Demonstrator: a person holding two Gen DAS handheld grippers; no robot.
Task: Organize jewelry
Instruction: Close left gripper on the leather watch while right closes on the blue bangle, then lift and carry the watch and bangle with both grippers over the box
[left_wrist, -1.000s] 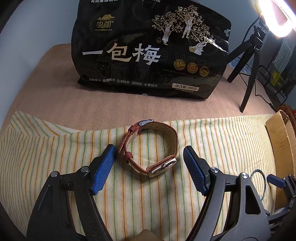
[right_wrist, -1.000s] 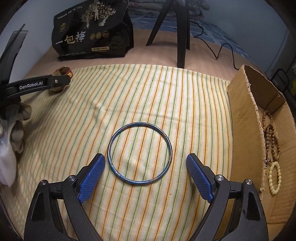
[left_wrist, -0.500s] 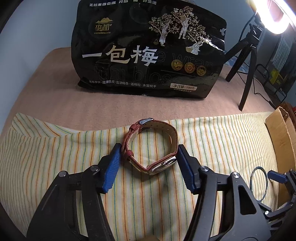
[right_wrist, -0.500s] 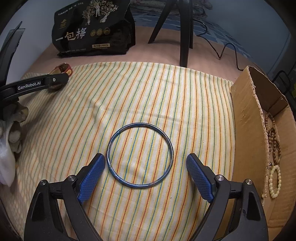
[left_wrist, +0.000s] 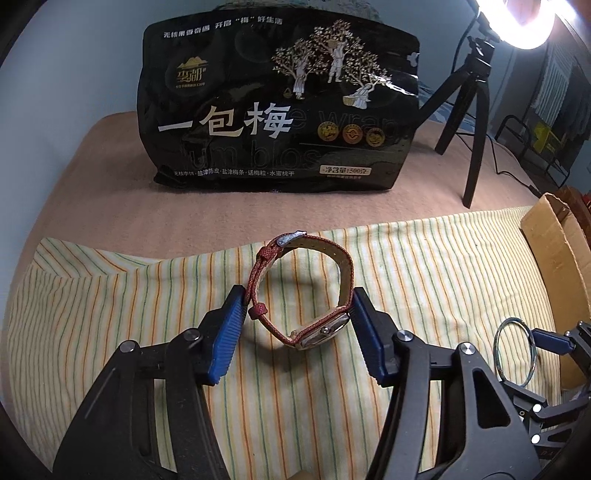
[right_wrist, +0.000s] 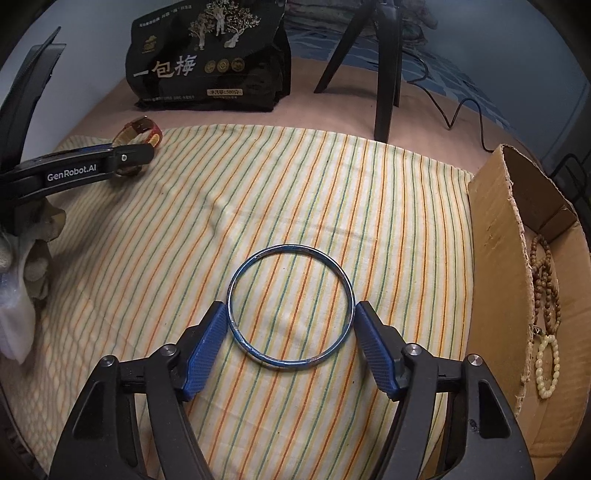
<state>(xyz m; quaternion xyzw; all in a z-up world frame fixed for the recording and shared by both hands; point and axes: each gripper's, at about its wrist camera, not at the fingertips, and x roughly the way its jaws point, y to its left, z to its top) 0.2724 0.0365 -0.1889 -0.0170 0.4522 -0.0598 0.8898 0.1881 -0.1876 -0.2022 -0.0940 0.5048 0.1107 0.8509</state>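
Note:
A red-strapped wristwatch (left_wrist: 306, 291) lies on the striped cloth (left_wrist: 110, 295). My left gripper (left_wrist: 297, 306) has closed its blue pads (left_wrist: 225, 336) against both sides of the watch. The watch also shows in the right wrist view (right_wrist: 138, 134) beside the left gripper arm (right_wrist: 74, 170). A thin blue bangle (right_wrist: 290, 308) lies flat on the cloth, and my right gripper (right_wrist: 290, 325) has its pads (right_wrist: 376, 350) touching the bangle's two sides. The bangle also shows in the left wrist view (left_wrist: 515, 352).
A cardboard box (right_wrist: 495, 258) stands at the right edge of the cloth, holding brown bead strands (right_wrist: 546, 280) and a pale bead bracelet (right_wrist: 546, 365). A black snack bag (left_wrist: 277, 110) and a black tripod (left_wrist: 469, 122) stand behind the cloth.
Both grippers have moved forward and closed in: the left pads now press the watch, and the right pads now touch the bangle's sides.

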